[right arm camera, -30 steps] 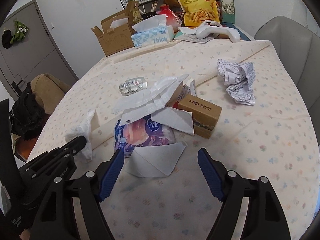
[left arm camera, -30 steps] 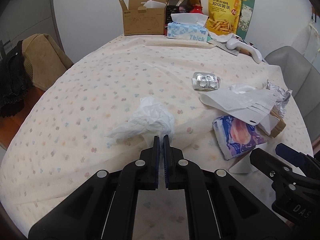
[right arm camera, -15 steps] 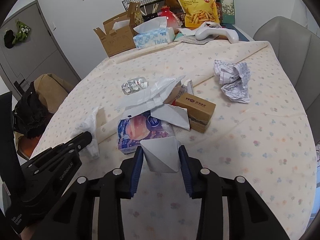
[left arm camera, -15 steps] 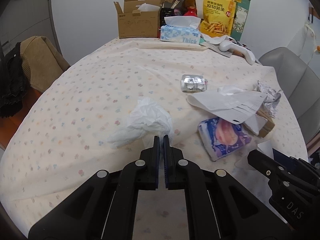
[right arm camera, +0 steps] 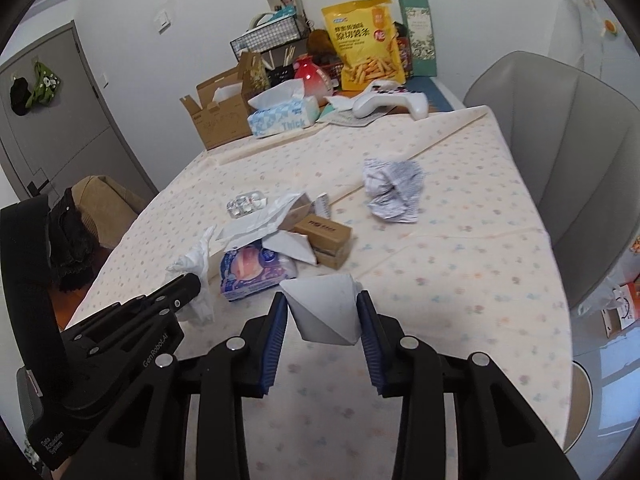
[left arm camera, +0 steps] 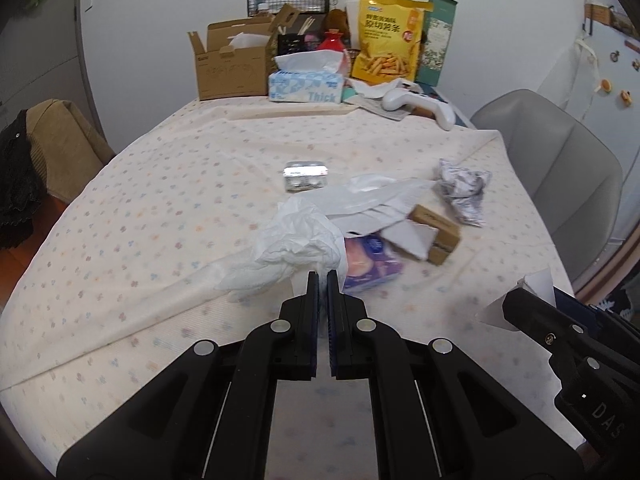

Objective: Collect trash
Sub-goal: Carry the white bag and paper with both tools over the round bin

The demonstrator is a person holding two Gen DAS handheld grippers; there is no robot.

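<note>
tablecloth (left arm camera: 168,208) | tissue box (left arm camera: 306,86) "Thick" | left gripper (right arm camera: 192,282) "GenRobot.AI"

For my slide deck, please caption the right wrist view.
Right tongs grip a folded white paper piece above the floral tablecloth; left tongs hold a crumpled white tissue.
</note>
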